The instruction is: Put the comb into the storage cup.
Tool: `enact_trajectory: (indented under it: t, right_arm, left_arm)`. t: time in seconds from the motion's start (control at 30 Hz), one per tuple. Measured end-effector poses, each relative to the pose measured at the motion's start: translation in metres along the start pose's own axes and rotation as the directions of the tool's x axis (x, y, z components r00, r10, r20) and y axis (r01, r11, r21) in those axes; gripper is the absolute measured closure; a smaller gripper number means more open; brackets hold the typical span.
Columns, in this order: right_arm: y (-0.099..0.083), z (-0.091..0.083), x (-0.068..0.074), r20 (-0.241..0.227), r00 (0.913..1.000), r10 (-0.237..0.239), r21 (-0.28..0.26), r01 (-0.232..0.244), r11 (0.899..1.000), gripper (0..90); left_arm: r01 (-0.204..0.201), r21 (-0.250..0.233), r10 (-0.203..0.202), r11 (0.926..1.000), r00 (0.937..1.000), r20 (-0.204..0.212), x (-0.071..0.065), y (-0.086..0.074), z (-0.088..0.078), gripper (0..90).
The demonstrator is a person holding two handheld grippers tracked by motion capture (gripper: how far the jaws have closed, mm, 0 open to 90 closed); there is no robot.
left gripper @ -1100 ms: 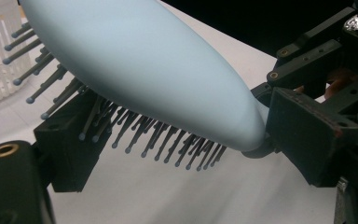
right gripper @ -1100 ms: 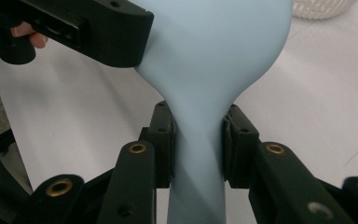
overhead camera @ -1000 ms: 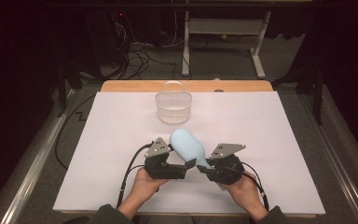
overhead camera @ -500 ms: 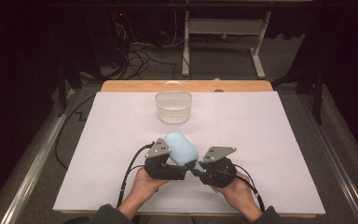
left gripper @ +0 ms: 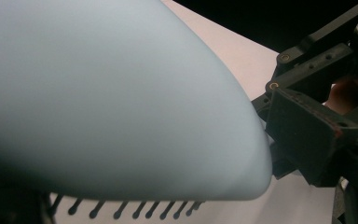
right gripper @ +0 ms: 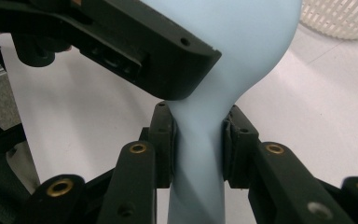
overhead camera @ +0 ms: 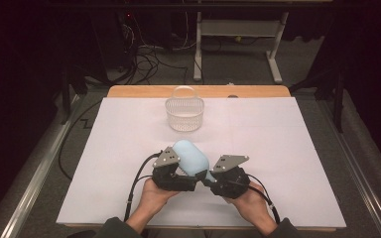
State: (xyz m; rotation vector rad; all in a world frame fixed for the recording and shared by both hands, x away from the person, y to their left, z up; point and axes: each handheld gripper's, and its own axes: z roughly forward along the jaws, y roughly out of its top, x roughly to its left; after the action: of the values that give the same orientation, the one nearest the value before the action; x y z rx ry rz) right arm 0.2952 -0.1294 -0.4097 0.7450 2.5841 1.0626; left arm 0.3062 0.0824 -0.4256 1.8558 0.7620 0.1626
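Note:
A light-blue balloon-like bulb with a narrow neck is held above the white table sheet near the front edge. My right gripper is shut on the neck, and its two pads squeeze the neck from both sides in the right gripper view. My left gripper grips the rounded body. One of its black jaws presses on the bulb's shoulder. The right gripper's fingers stand just past the bulb's narrow end.
A white plastic basket with a handle stands at the back middle of the table. Its rim also shows in the right gripper view. Black cables trail from both grippers toward the front edge. Table legs and cords lie on the floor beyond.
The right hand and its gripper have shifted a little to the left, closer to the left gripper. The bulb has swung slightly left with them. The left hand has stayed put.

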Motion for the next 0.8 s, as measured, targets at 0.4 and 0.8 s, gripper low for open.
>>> enact_trajectory:
  t: [0.4,0.8]
  right_arm:
    - [0.006,0.002,0.003,0.011,0.9997,-0.021,0.002,0.021,1.0,70.4]
    - [0.007,0.004,0.004,0.018,0.9992,-0.035,0.009,0.035,0.999,70.2]
  left_arm:
    - [0.075,0.014,-0.075,0.9971,0.9971,0.013,0.004,0.004,-0.01,22.4]
    - [0.121,0.002,-0.12,0.9927,0.9916,0.046,0.005,0.006,-0.016,32.4]
